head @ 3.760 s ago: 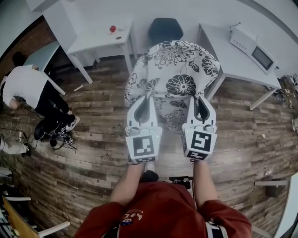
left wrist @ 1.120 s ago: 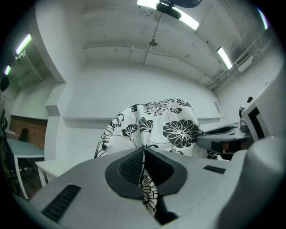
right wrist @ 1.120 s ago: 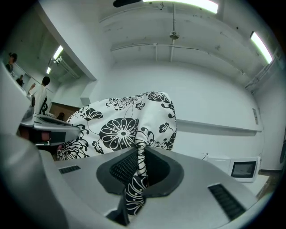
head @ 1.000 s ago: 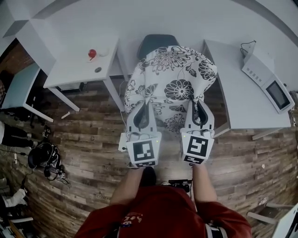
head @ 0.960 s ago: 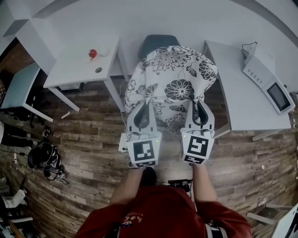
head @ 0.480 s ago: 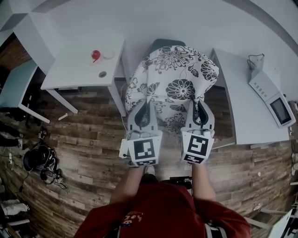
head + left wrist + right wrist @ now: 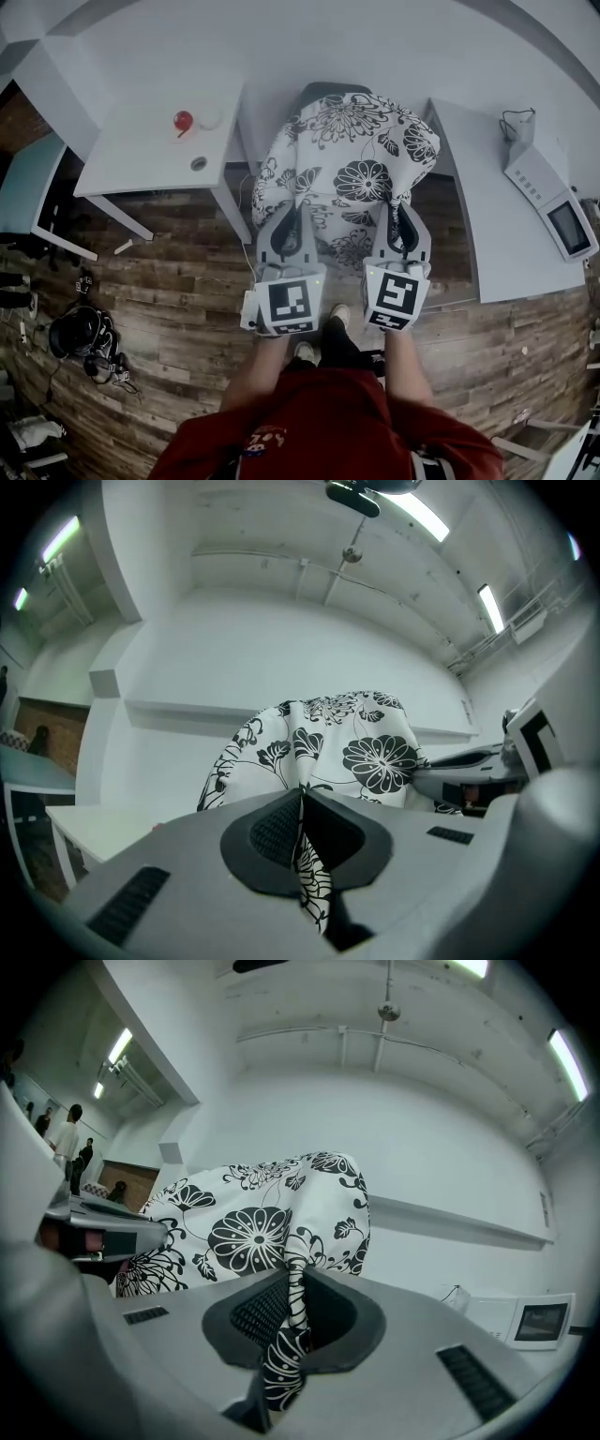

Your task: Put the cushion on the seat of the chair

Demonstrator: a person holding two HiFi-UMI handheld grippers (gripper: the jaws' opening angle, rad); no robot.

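— Where is the white cushion with the black flower print (image 7: 352, 159) seen?
— It is held up by both grippers in front of the dark chair (image 7: 323, 89) (only the chair's far edge is shown past the fabric). Whether the seat is touched cannot be told.
— How is the left gripper (image 7: 289, 214) set?
— Its jaws are clamped on a fold of the cushion's near edge.
— And the right gripper (image 7: 398, 211)?
— It is clamped likewise, on the other near corner.
— What is seen beside the chair?
— It is flanked by a white table (image 7: 141, 159) bearing a small red round object (image 7: 183, 120) and a second white table (image 7: 483, 216).
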